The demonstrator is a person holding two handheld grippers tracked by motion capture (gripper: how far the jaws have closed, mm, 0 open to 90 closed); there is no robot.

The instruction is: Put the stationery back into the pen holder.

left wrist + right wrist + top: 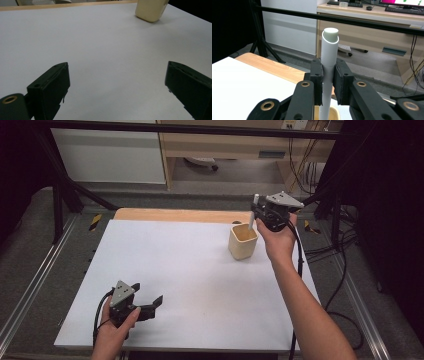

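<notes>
My right gripper (254, 213) is shut on a white tube-shaped stick (329, 67), held upright between its black pads (317, 80). The stick's lower end (250, 224) hangs at the mouth of a cream square cup (242, 242) standing on the white table top (190, 275) at the right rear; the cup's rim (335, 113) shows directly under the jaws. My left gripper (149, 301) rests near the front left of the table, jaws wide apart with nothing between them (117, 85). It points across the board toward the cup (150, 10).
A wooden table edge (180, 215) runs behind the white board. Black frame bars (200, 129) cross the back, and cables (345, 250) trail on the floor at the right. A desk with drawers (372, 32) stands behind.
</notes>
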